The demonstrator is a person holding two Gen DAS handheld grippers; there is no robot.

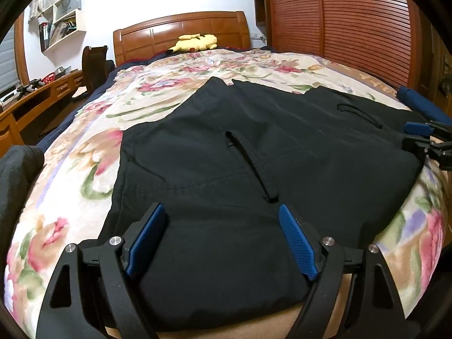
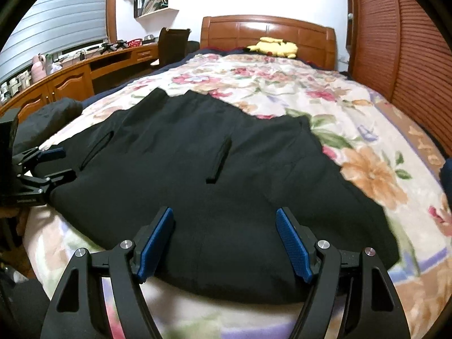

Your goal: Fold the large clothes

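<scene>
Two grippers hover over the near edge of a bed (image 1: 93, 130), each with its jaws spread wide and nothing clamped between the blue pads. The left gripper (image 1: 221, 217) sits above the near hem of a black garment (image 1: 254, 147), its pads straddling the cloth without pressing on it. The right gripper (image 2: 224, 221) stands the same way over the same garment (image 2: 226, 141), a little further along the hem.

This garment lies spread flat on a floral blanket (image 1: 197, 70) that covers the bed, its near edge at the bed's edge. It looks like dark trousers or shorts, with a belt loop and a pocket slit showing, but the cloth is so dark that seams and folds are hard to read, and its far end splits into two parts whose outline is unclear. The near hem is partly hidden behind the gripper fingers in both views.

Each wrist view catches the other gripper only at the frame's edge, cut off by the fisheye rim. A second dark bundle (image 2: 50, 115) lies at the bed's left side; what it is cannot be made out. A blue roll (image 1: 421, 104) at the right side is also cropped.

Beyond, a yellow plush toy (image 1: 197, 42) rests against the wooden headboard (image 1: 180, 28). A worktop (image 2: 84, 65) runs along the wall under a window blind, its small items too blurred to name, and wall shelves (image 1: 62, 14) hold books and boxes. A slatted wardrobe (image 1: 339, 28) stands at the right.
</scene>
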